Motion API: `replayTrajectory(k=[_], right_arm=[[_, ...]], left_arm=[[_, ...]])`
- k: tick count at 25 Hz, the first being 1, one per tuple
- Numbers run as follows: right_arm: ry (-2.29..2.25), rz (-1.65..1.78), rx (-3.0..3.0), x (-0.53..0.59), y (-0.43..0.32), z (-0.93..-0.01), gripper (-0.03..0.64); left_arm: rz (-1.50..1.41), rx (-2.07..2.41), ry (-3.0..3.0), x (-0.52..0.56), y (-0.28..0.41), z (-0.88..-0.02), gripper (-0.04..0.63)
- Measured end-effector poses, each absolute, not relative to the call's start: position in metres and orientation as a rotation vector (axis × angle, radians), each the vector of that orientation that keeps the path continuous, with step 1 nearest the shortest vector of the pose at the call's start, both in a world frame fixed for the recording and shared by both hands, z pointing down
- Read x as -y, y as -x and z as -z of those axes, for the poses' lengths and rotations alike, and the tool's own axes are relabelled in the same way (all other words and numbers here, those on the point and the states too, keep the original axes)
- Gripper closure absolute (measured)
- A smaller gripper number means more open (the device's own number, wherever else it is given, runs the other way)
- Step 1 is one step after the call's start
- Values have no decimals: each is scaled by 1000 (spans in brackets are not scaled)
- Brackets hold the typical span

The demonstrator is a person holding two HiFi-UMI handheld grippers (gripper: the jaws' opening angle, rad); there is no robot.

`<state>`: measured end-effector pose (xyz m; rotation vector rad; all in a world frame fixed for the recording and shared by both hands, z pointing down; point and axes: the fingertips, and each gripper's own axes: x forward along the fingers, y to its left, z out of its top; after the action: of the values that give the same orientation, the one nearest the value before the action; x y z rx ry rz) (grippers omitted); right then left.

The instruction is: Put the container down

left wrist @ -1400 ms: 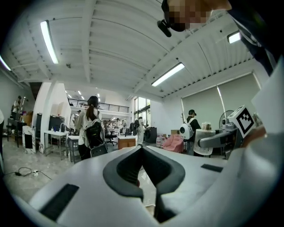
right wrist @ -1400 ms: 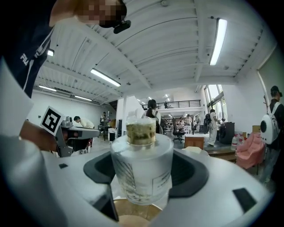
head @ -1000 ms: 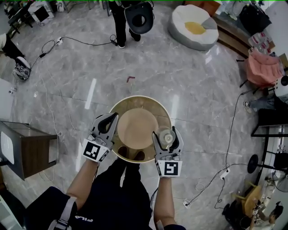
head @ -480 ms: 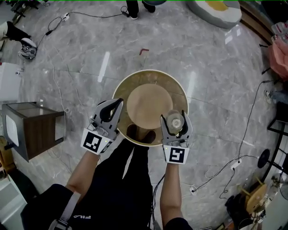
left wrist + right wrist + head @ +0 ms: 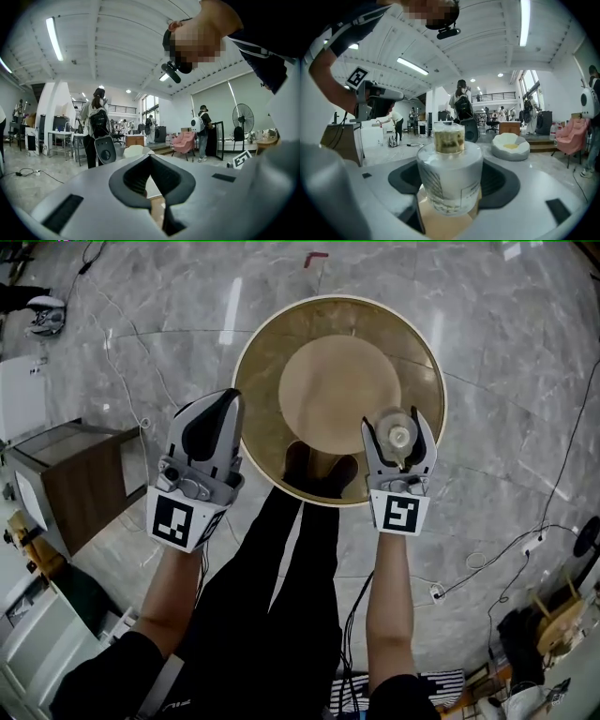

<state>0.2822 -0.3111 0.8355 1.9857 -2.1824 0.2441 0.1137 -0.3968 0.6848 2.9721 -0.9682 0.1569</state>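
One frosted glass container (image 5: 450, 176) with a tan cap is standing upright, clamped between the right gripper's (image 5: 398, 426) fingers, above the near right part of one round tan counter (image 5: 281, 352). The left gripper (image 5: 223, 407), fingers pressed together on nothing, is hovering at the counter's left rim.

Frosted glass container (image 5: 449, 178), apparently; glossy marble floor (image 5: 525, 362).

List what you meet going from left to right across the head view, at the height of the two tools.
wooden cabinet → left tool → round table → right tool, shut on the container → cable on the floor
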Motion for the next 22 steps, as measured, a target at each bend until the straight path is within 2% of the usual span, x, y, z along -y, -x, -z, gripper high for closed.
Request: replayTrajectory(k=[11, 22], right_arm=[[-1929, -415, 2110, 338, -285, -1008, 273], [-1941, -565, 2052, 342, -293, -1061, 273]], left_arm=[[-228, 953, -2904, 373, -102, -774, 571], [-249, 977, -2902, 379, -100, -782, 571]])
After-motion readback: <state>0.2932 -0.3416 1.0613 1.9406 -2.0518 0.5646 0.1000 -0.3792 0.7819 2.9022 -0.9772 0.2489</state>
